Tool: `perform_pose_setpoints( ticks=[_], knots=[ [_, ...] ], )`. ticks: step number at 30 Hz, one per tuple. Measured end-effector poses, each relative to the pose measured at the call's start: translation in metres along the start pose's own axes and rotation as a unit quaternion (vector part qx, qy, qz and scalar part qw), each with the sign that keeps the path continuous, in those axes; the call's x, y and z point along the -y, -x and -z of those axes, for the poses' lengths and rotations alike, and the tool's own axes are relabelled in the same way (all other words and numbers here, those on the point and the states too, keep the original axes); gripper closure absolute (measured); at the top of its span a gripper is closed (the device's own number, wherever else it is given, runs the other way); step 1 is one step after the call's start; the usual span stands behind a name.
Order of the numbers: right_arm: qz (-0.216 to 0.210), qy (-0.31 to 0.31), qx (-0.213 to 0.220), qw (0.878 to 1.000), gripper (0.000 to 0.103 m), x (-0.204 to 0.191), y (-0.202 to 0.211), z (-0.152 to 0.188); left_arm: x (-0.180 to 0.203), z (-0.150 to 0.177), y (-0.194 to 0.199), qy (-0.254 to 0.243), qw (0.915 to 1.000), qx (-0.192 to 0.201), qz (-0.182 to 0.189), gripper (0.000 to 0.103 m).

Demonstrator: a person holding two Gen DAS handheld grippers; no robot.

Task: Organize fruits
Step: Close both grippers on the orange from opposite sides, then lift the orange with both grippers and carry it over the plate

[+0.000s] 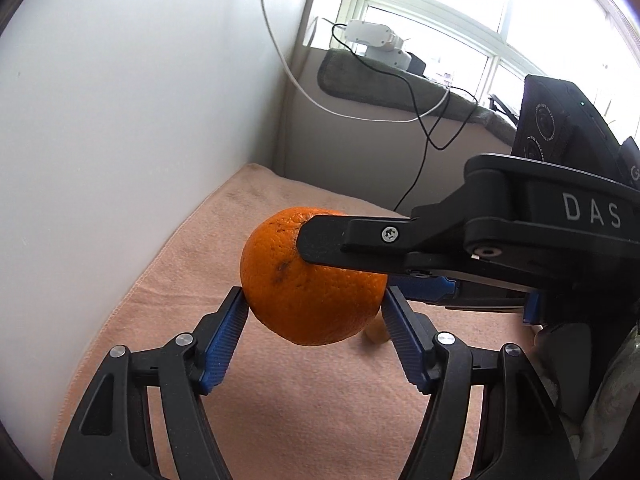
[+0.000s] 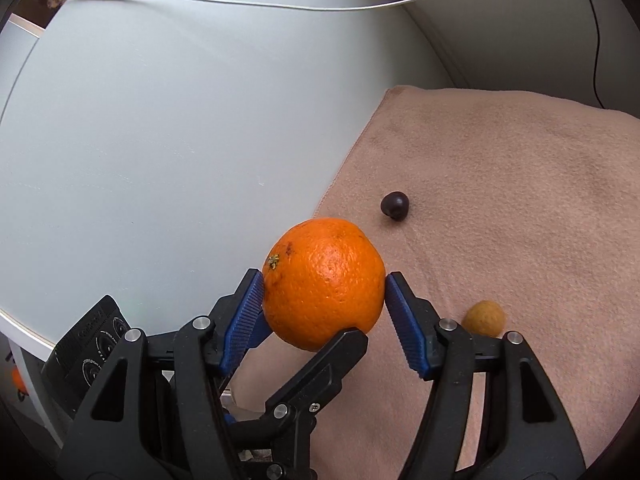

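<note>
Both grippers hold one round orange fruit in the air above a pink towel.

The left gripper point(image 1: 314, 300) presses its blue ribbed pads on the two sides of the round orange fruit with rough peel point(image 1: 308, 276), and the right gripper point(image 2: 325, 292) also presses its blue pads on the same orange, so the fruit is clamped from two directions. In the left wrist view, one black finger of the right gripper lies across the upper right part of the orange. The orange hangs above the pink fleece towel point(image 2: 520, 200) and does not touch it. On the towel, beyond the orange, lies a small dark round fruit point(image 2: 395, 206). A small yellow-brown fruit point(image 2: 484, 317) lies just beside the right finger. To the left of the towel is the white worktop point(image 2: 160, 140). A white cable point(image 2: 240, 0) hangs behind.
</note>
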State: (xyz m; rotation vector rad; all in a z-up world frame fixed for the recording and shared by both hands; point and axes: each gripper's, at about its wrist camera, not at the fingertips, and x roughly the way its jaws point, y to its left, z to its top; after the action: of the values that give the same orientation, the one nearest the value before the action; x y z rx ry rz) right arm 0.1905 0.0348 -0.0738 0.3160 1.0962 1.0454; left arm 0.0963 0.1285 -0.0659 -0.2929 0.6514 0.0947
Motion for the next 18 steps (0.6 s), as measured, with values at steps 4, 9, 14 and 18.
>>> perform_pose_setpoints(
  ticks=[4, 9, 14, 18],
  knots=[
    [0.011, -0.003, 0.02, 1.0, 0.037, 0.007, 0.024, 0.005, 0.02, 0.0, 0.002, -0.011, 0.9998, 0.003, 0.017, 0.034],
    [0.022, -0.011, 0.044, 0.999, 0.037, 0.022, 0.06, 0.01, 0.049, 0.001, 0.003, -0.031, 0.9987, 0.004, 0.039, 0.034],
    [0.038, -0.016, 0.07, 0.997, 0.037, 0.037, 0.096, 0.017, 0.081, -0.001, 0.002, -0.051, 0.9966, 0.005, 0.065, 0.034],
    [0.049, -0.027, 0.089, 0.994, 0.037, 0.05, 0.126, 0.024, 0.11, 0.001, 0.0, -0.07, 0.994, 0.001, 0.084, 0.034]
  ],
)
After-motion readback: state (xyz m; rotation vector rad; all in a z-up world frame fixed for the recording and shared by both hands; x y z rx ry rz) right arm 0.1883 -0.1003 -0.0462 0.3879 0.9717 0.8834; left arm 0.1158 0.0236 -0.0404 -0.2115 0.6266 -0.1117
